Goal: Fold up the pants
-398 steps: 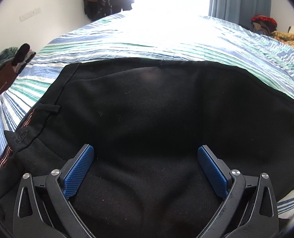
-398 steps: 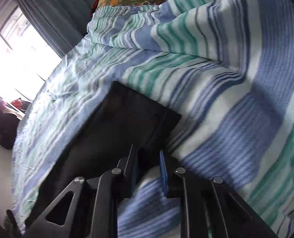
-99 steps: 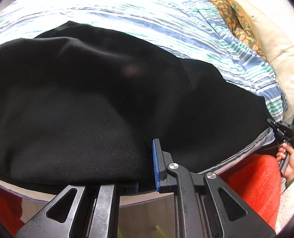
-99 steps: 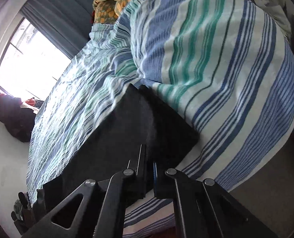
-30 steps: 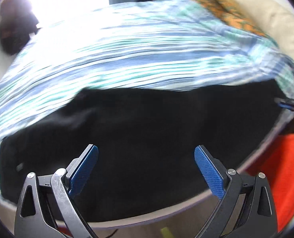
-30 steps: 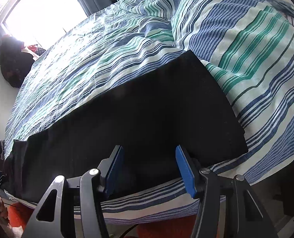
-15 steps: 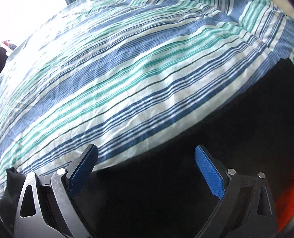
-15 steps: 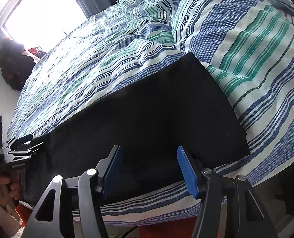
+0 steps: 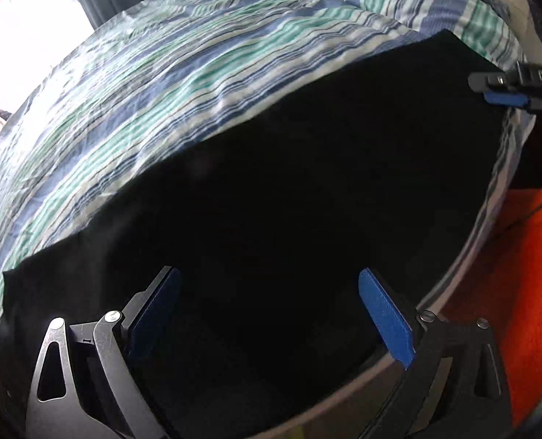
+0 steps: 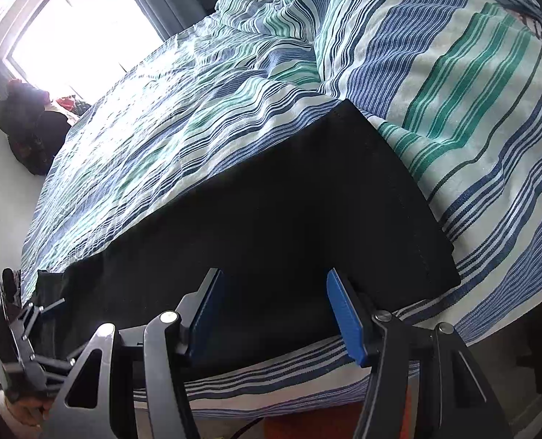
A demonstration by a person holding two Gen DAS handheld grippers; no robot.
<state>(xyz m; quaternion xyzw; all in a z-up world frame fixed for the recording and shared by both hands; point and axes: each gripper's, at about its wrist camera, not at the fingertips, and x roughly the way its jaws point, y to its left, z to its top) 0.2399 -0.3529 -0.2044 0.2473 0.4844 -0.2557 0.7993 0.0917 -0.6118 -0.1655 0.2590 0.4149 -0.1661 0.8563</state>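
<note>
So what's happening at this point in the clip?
A person with a handheld gripper in each hand is folding black pants on a striped bedspread. The pants lie flat as a long strip along the bed's edge. The left gripper and right gripper both hover open over the cloth, gripping nothing.

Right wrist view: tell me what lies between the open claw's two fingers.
Only the black pants show between the right claw's fingers, lying flat on the striped bedspread. Nothing is gripped.
</note>
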